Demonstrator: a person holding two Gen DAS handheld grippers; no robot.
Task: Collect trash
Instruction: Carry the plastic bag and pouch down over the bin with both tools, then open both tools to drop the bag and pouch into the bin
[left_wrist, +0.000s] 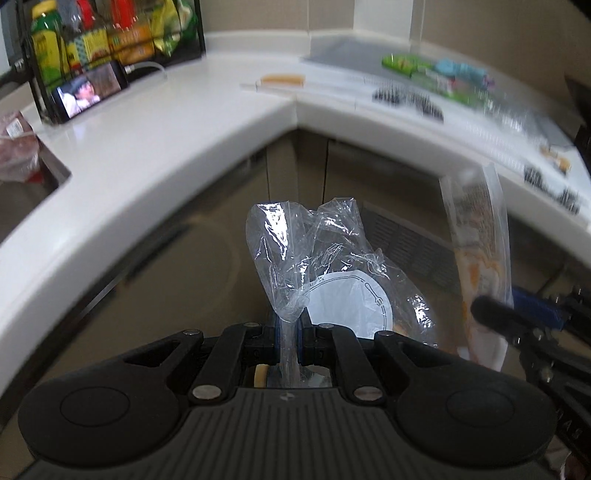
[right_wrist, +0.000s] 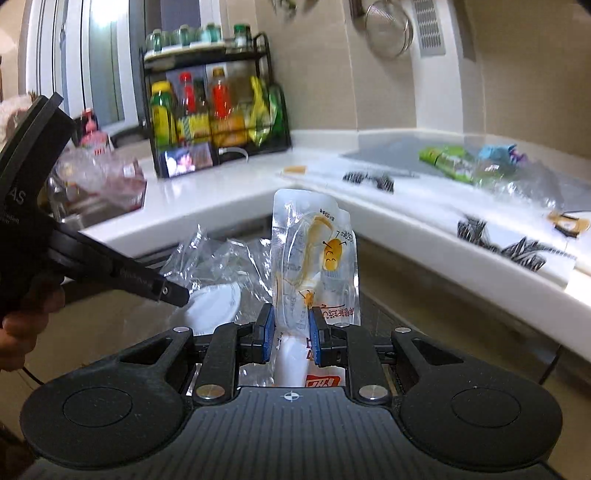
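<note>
My left gripper (left_wrist: 290, 332) is shut on a crumpled clear plastic wrapper (left_wrist: 317, 258) with a round white label, held in the air in front of the counter corner. My right gripper (right_wrist: 291, 328) is shut on a clear food pouch (right_wrist: 314, 254) with yellow cartoon print, held upright. The pouch (left_wrist: 476, 240) and the right gripper (left_wrist: 495, 314) show at the right of the left wrist view. The left gripper (right_wrist: 173, 291) and its wrapper (right_wrist: 218, 258) show at the left of the right wrist view. More wrappers lie on the counter: green (right_wrist: 447, 158) and blue (right_wrist: 495, 153).
A white L-shaped counter (left_wrist: 147, 147) runs around the corner. A black rack (right_wrist: 218, 107) of bottles stands at the back with a phone (left_wrist: 90, 90) leaning on it. A sink (left_wrist: 26, 184) holds a reddish bag. Patterned clear sheets (right_wrist: 498, 240) lie on the right counter.
</note>
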